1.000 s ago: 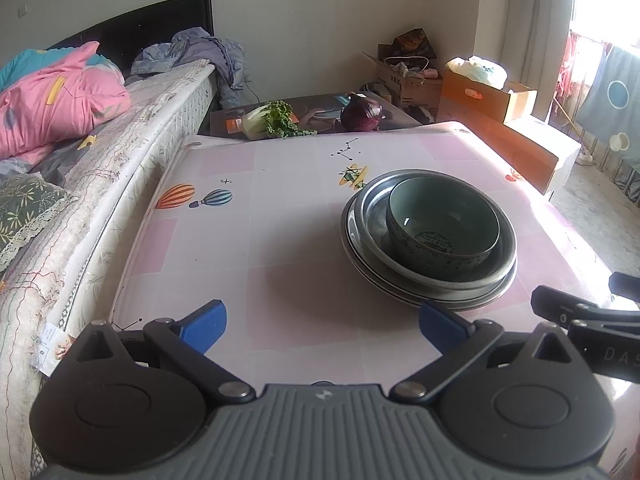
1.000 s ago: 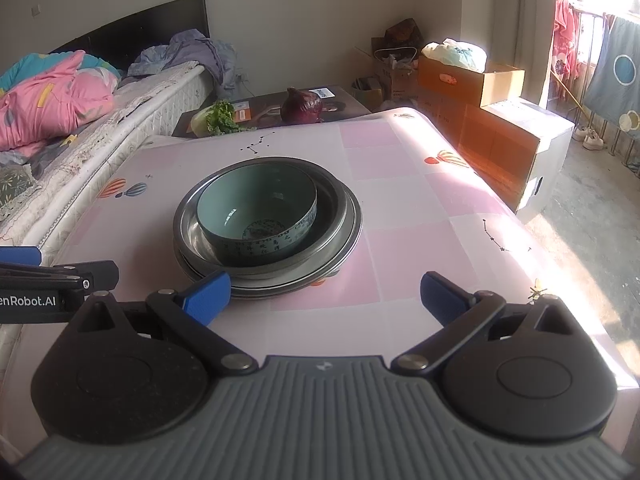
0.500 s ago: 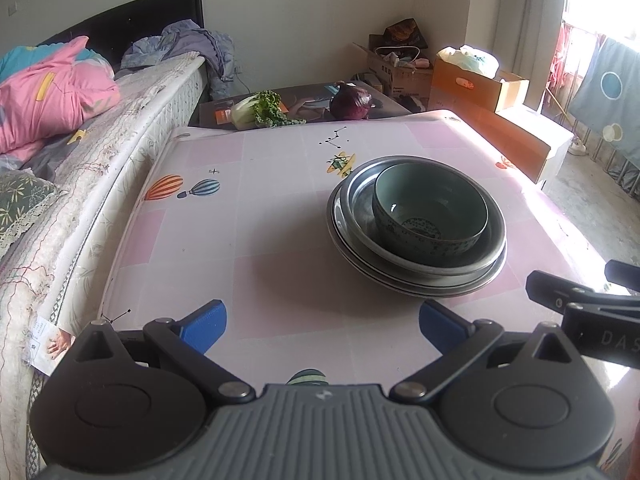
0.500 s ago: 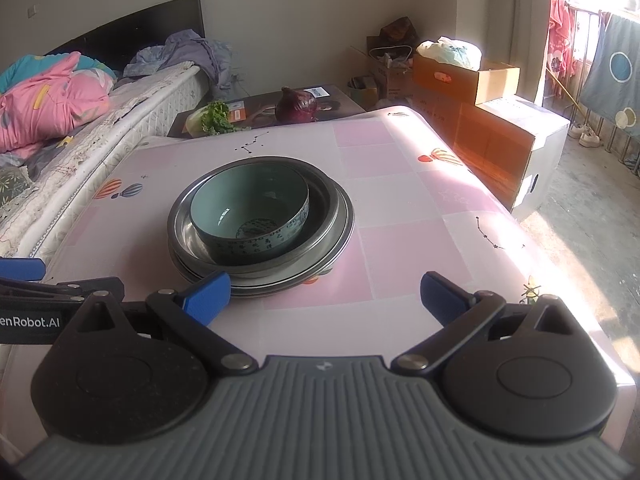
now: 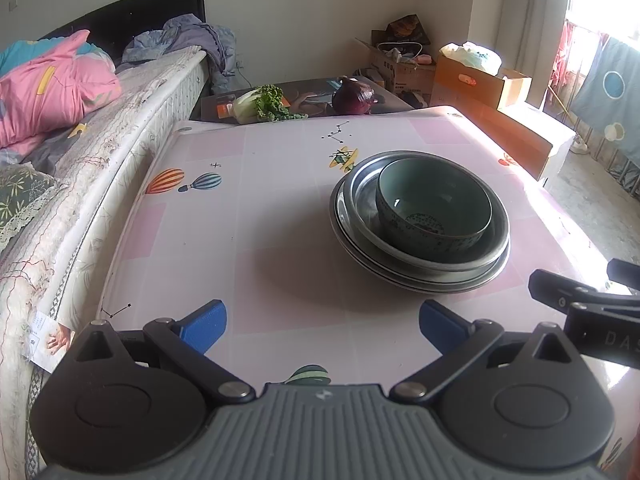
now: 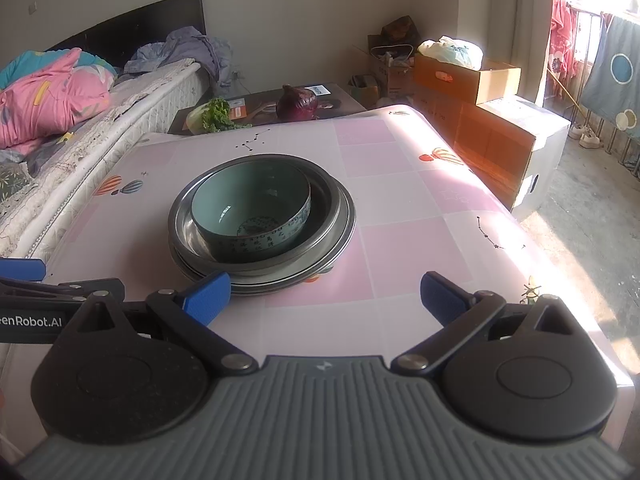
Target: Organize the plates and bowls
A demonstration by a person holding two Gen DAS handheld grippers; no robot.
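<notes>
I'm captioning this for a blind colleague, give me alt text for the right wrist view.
A teal ceramic bowl sits nested in stacked metal plates on a pink balloon-print table, just ahead of the open, empty right gripper. The left gripper shows at the left edge; a bed and cardboard boxes flank the table.

This place is a bedroom in a home, used also for storage. To the left of the hand-held gripper (image 5: 322,320) stands a bed (image 5: 132,92) with a dark headboard (image 5: 132,12), a pink quilt (image 5: 52,84) and some crumpled clothes (image 5: 188,40). Straight ahead is a tabletop (image 5: 240,184) under a pink cloth printed with balloons, and beyond it a low dark table (image 5: 312,98) with a leafy vegetable (image 5: 260,104) and a red cabbage (image 5: 354,96). Farther to the right, cardboard boxes (image 5: 480,80) are piled by the wall, and laundry (image 6: 612,68) hangs near the bright window.
</notes>
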